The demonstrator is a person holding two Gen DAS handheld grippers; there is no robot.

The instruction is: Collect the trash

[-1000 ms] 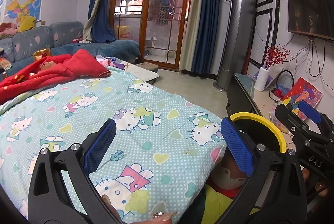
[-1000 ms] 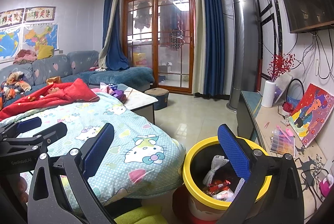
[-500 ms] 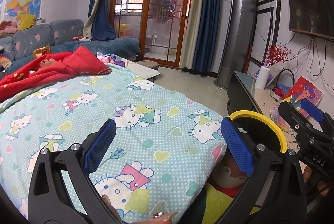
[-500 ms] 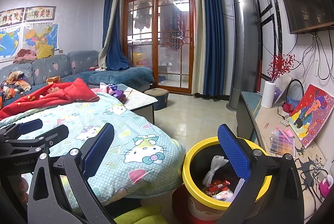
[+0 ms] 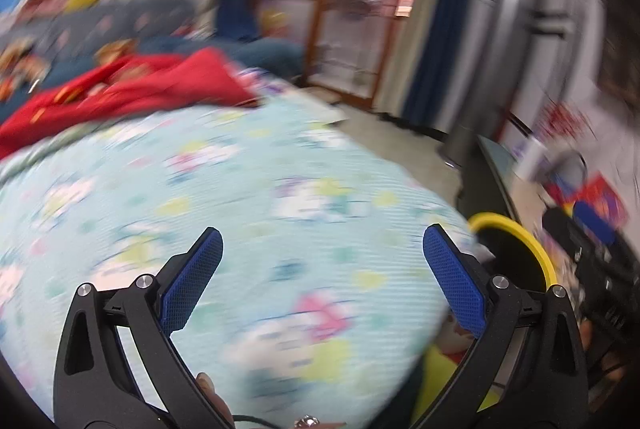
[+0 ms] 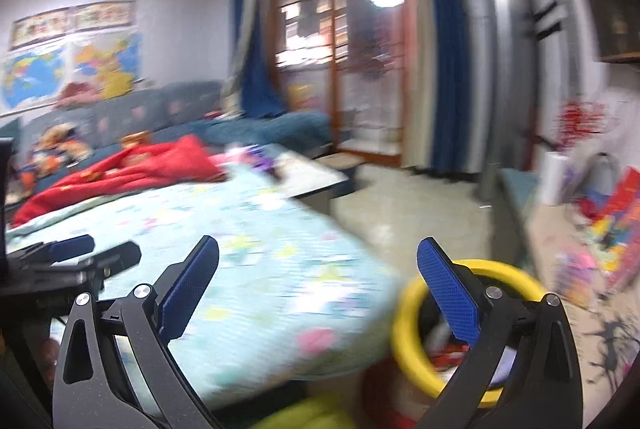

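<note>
Swung leftward since a moment ago, blurring both views. Left gripper (image 5: 322, 273) and right gripper (image 6: 318, 283) spread wide, holding nothing. Bin (image 6: 404, 329) beside bed (image 6: 256, 249), lower right; probably seeking more trash.

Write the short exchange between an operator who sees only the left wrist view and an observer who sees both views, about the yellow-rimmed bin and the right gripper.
Operator: Is anything in the yellow-rimmed bin? I see only its rim.
Observer: Yes. The right wrist view looks into it, and red and white scraps lie inside, too blurred to name.
Operator: Is the right gripper carrying anything? Here it is a blur at the edge.
Observer: No. Its jaws stand wide apart with nothing between them.
</note>
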